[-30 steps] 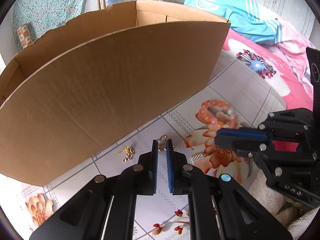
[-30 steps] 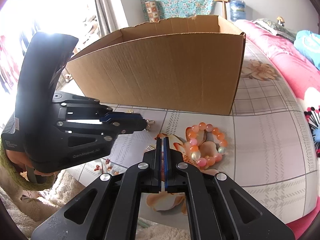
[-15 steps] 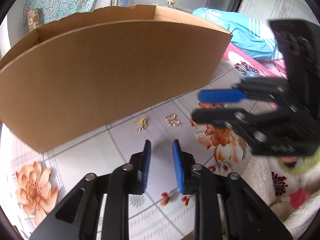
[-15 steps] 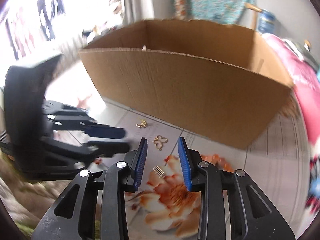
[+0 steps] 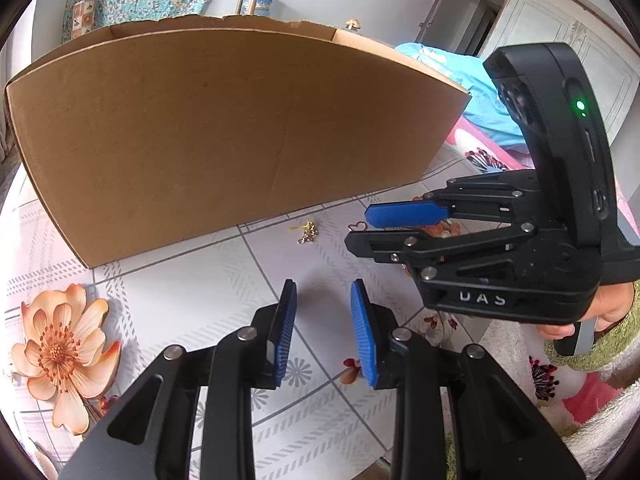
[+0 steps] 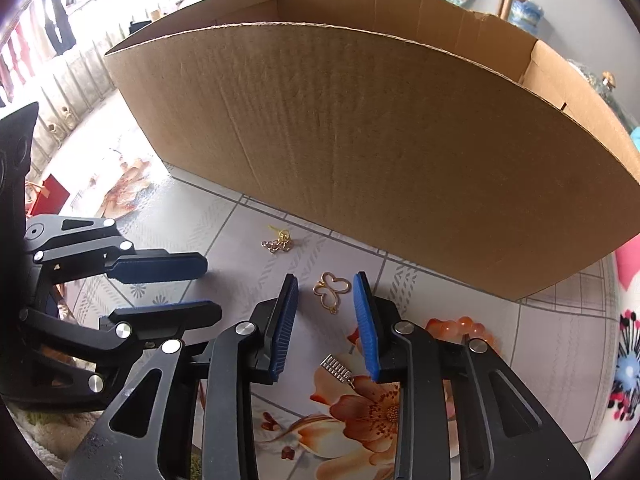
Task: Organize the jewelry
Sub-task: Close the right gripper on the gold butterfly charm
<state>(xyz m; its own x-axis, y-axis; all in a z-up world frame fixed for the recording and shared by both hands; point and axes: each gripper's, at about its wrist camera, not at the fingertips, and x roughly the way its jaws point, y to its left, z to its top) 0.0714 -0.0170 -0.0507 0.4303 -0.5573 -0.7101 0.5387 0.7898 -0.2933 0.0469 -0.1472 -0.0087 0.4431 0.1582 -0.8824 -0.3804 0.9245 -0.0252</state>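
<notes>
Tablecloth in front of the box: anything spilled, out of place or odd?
Yes: jewelry lies loose on the floral tablecloth outside the brown cardboard box: a tangled gold chain piece, a gold butterfly pendant, a small silver comb-shaped charm and orange beads. Nothing looks broken.

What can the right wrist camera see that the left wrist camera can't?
Only the right wrist view shows the whole gold butterfly charm, lying between the open right tool's pads, and the small silver comb-shaped piece. Only the left wrist view shows a hand on the right tool's grip. Both show the cardboard box, the small gold chain piece and the open, empty left tool.
</notes>
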